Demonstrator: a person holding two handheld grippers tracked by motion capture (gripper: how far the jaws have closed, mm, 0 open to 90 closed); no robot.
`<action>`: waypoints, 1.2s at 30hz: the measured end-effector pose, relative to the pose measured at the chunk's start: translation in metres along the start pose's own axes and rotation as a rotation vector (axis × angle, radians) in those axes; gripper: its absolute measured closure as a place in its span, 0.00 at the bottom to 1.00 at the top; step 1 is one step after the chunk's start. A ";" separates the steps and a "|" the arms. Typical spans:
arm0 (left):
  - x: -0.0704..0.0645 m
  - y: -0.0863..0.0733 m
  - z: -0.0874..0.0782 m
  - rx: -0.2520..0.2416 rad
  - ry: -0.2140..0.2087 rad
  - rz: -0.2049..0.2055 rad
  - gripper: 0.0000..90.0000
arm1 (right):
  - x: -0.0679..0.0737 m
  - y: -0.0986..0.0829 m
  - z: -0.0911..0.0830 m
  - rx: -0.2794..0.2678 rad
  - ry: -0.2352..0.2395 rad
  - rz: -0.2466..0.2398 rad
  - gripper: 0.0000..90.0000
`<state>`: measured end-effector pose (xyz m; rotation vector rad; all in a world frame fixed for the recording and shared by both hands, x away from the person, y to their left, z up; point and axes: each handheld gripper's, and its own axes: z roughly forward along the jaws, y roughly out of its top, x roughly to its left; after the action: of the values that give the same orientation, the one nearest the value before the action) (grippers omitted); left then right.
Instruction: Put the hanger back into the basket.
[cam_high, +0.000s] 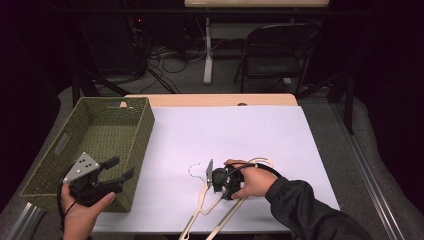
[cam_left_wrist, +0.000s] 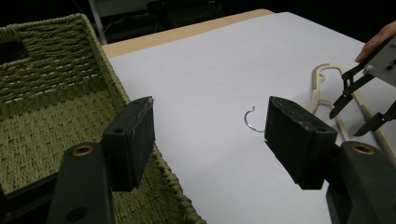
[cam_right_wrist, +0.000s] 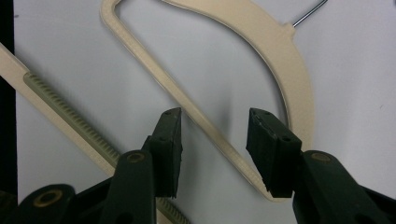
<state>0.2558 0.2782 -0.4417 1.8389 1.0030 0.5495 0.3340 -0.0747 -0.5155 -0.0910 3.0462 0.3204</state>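
A: Hanger (cam_high: 220, 207) status?

B: Cream plastic, thin wire hook (cam_high: 194, 170). Flat on the white sheet (cam_high: 250, 130), lower centre of the high view, hook end pointing up-left. There are two cream pieces lying side by side; I can't tell whether it's one hanger or two.

A: Right gripper (cam_high: 212, 179)?

B: Over the hanger's upper part, just right of the hook. Jaws spread apart, nothing clamped. In the right gripper view (cam_right_wrist: 214, 144) the straight cream bar runs diagonally through the gap between the jaws. Can't tell if the pads touch it.

A: What does that view add?

B: Detail: a ribbed, toothed strip along the second bar at left, the curved shoulder at upper right, the wire stub at the top edge. High view is too small for any of that.

A: Left gripper (cam_high: 119, 169)?

B: Lower left of the high view, over the near right corner of the green woven basket (cam_high: 80, 150). Released, jaws wide, holding nothing.

A: Left gripper view?

B: Its jaws (cam_left_wrist: 210, 140) frame the wire hook (cam_left_wrist: 252, 122) on the sheet; basket weave (cam_left_wrist: 51, 98) at left, right gripper (cam_left_wrist: 357, 107) and hanger loop (cam_left_wrist: 327, 79) at far right. Well apart from the hanger.
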 end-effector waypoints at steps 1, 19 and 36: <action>0.000 0.000 0.000 0.000 0.000 0.000 0.37 | 0.000 0.000 0.000 0.000 0.000 0.000 0.62; 0.001 -0.001 -0.001 -0.004 0.000 -0.010 0.37 | 0.002 0.004 0.010 0.034 0.008 -0.026 0.61; 0.003 -0.001 -0.002 -0.006 0.006 -0.012 0.37 | 0.001 0.006 0.013 0.041 0.030 -0.022 0.66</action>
<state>0.2561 0.2818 -0.4416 1.8254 1.0150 0.5505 0.3335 -0.0662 -0.5276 -0.1278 3.0772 0.2579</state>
